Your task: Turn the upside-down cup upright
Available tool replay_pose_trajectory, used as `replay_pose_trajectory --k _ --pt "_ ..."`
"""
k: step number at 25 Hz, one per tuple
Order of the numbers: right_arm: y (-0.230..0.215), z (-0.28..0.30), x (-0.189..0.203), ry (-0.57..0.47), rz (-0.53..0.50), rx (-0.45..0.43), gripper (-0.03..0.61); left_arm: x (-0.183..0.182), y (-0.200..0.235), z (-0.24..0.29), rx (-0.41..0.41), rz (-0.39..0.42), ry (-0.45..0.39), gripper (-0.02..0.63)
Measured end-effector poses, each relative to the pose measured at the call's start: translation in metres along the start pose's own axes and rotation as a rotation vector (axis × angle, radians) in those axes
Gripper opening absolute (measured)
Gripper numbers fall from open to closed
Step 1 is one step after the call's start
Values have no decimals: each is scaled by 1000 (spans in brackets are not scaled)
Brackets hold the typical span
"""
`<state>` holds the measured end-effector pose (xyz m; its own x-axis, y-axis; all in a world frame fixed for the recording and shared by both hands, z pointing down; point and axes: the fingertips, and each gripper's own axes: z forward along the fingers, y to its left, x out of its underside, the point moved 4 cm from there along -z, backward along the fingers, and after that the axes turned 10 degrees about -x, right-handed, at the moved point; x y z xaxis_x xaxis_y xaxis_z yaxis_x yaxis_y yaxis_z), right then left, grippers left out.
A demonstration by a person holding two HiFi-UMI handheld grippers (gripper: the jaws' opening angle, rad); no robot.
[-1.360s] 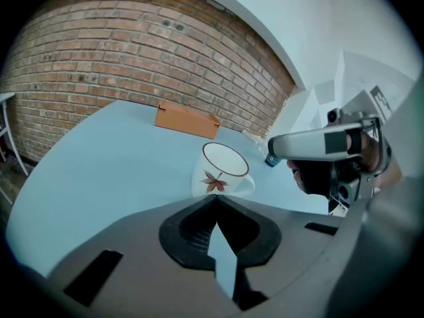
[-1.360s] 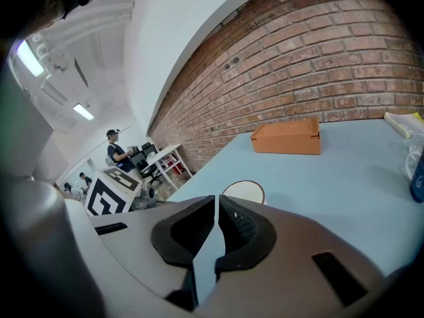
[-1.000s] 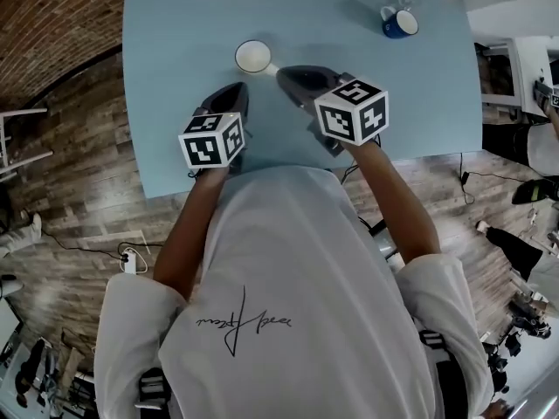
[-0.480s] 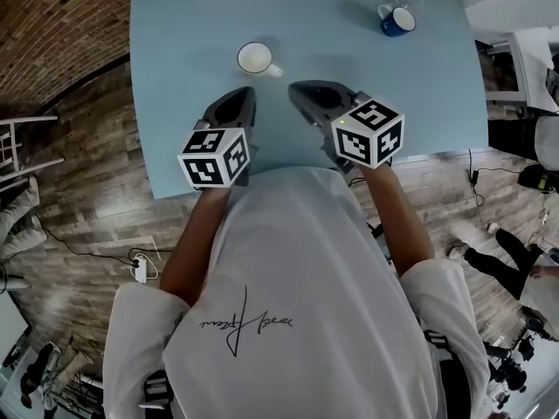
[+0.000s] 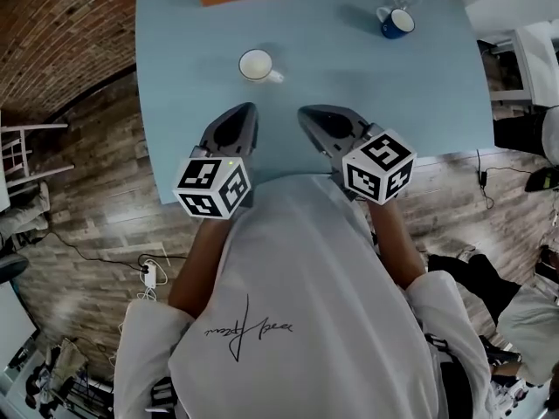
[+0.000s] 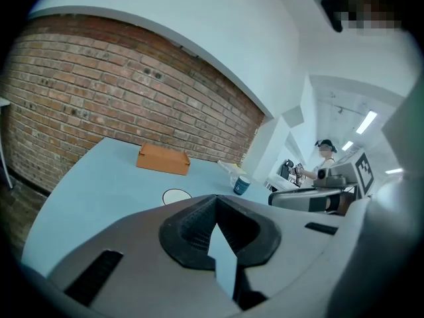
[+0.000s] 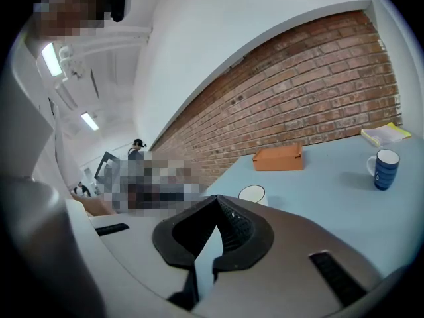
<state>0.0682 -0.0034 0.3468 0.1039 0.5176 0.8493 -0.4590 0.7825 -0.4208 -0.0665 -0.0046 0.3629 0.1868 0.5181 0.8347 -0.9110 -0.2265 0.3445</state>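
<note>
Right hand-held gripper (image 5: pixel 307 113) has withdrawn from the cup (image 5: pixel 256 65), now apart ahead-left.

No legible txt anywhere. White shirt (image 5: pixel 288 321), near: black handwritten-style script on the back, can't be read. Left gripper (image 5: pixel 243 110) cube (image 5: pixel 212 188) & right gripper (image 5: pixel 307 112) cube (image 5: pixel 378 166): b/w square marker patterns only, no letters/nos. Blue mug (image 5: pixel 397 22), far right: pale mark, too small to read.
</note>
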Motion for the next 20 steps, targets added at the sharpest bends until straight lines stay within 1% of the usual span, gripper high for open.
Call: replay_pose_trajectory --k 6,8,11,14,20 --pt "10 -8 -5 -19 -52 40 20 -9 -8 -19 26 -10 -34 9" --pt "14 -11 -7 -36 -58 46 20 -12 -10 -25 13 11 -53 9" --pt "22 -12 -9 -41 -88 54 20 -17 -11 -32 -29 68 -81 9" --pt "30 -13 -8 -26 -134 61 20 -18 -12 -35 -36 86 -94 9" --pt "38 -16 -9 -52 -113 47 20 -13 -12 -39 -38 96 -93 9"
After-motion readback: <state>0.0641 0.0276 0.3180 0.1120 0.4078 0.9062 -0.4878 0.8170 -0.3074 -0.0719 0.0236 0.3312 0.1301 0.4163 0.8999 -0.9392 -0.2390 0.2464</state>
